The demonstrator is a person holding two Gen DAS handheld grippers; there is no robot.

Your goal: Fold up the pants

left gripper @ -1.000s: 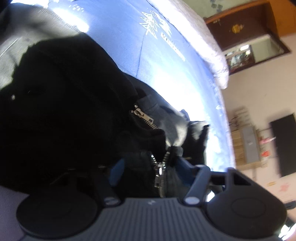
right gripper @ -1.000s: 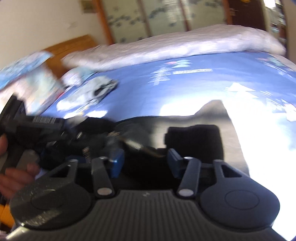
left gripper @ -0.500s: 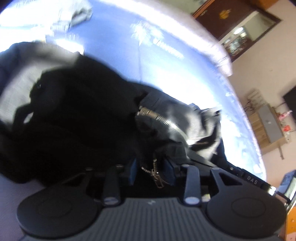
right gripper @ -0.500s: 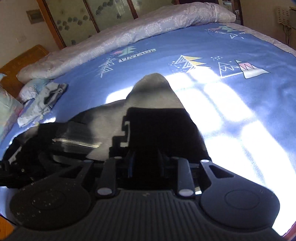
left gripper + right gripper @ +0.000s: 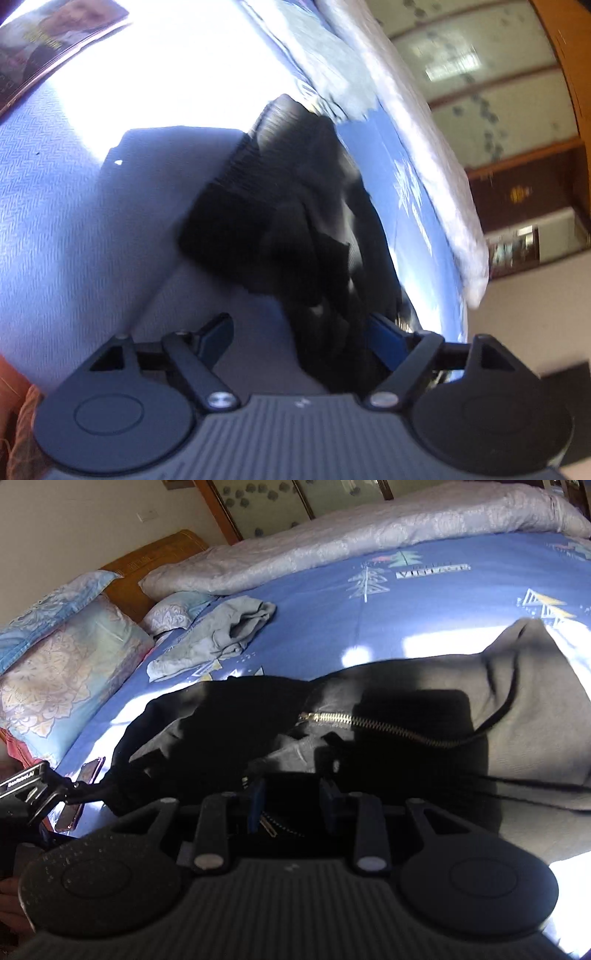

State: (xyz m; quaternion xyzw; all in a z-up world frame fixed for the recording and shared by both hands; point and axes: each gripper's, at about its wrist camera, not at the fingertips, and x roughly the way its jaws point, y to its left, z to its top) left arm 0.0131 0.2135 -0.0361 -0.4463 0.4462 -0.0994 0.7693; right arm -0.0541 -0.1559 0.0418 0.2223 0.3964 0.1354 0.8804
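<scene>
Left wrist view: our left claw (image 5: 301, 338) is spreading wide, its jaws opening. Dark fabric of the black pants (image 5: 295, 229) lies between them, nearer the right-hand finger, and neither pad presses on it. Ahead of this claw the pants bunch up on the blue bedsheet (image 5: 48, 206), a ribbed band at their far edge. Motion blur smears the rest.

From the right wrist view, our right claw (image 5: 293, 801) is set narrow, its jaws opening slightly. Black cloth and a small zipper pull sit between the fingers; we cannot tell whether the pads grip it. Just beyond lies a brass zipper (image 5: 376, 727), with grey fabric spreading to the right. Farther ahead and left rest a crumpled grey garment (image 5: 218, 635), pillows (image 5: 62, 661) and a pale quilt (image 5: 369, 535).
</scene>
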